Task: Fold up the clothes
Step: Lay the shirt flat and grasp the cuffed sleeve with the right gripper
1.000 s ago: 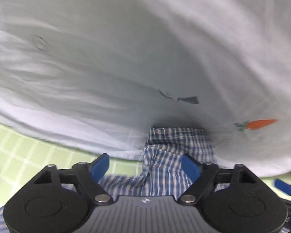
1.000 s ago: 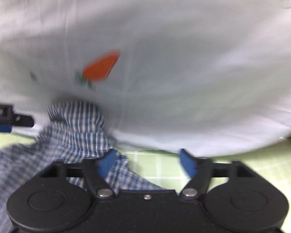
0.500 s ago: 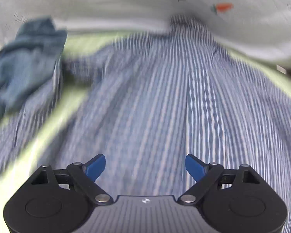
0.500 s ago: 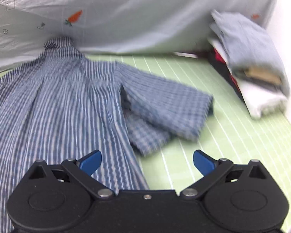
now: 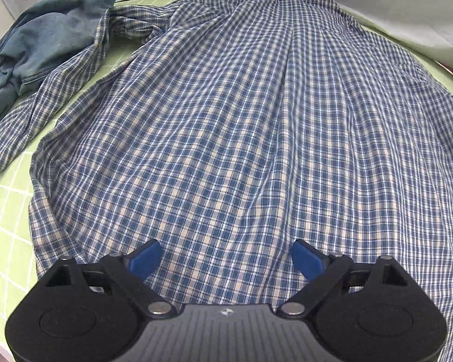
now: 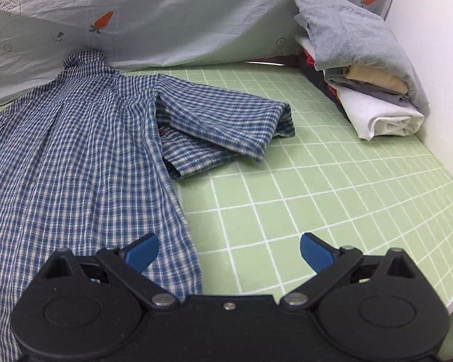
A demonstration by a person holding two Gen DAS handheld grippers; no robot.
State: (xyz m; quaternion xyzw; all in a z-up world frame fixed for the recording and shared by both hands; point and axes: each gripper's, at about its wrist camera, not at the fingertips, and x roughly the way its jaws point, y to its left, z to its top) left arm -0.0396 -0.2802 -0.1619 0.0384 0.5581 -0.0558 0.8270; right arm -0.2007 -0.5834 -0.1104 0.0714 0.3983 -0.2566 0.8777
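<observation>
A blue and white checked shirt (image 5: 241,120) lies spread back-up on the green grid mat (image 6: 317,187), collar at the far side. My left gripper (image 5: 226,256) hovers over the lower back of the shirt, its jaws opening with nothing clamped between the blue pads. My right gripper (image 6: 229,252) stands open at the shirt (image 6: 75,157)'s right lower edge, with one finger over the cloth and the other over bare mat. The right sleeve (image 6: 223,123) lies folded in a bunch beside the body. The left sleeve (image 5: 60,90) trails out crumpled.
A crumpled blue-grey garment (image 5: 45,30) lies at the far left, touching the left sleeve. A stack of folded clothes (image 6: 362,69) sits at the far right against a white wall (image 6: 432,45). A white carrot-print sheet (image 6: 181,15) hangs behind the collar. The mat ends at the front right.
Both grippers have drawn back from the collar by the white sheet to the shirt's lower end. The shirt now lies stretched out flat. Both jaws stand a little wider.
</observation>
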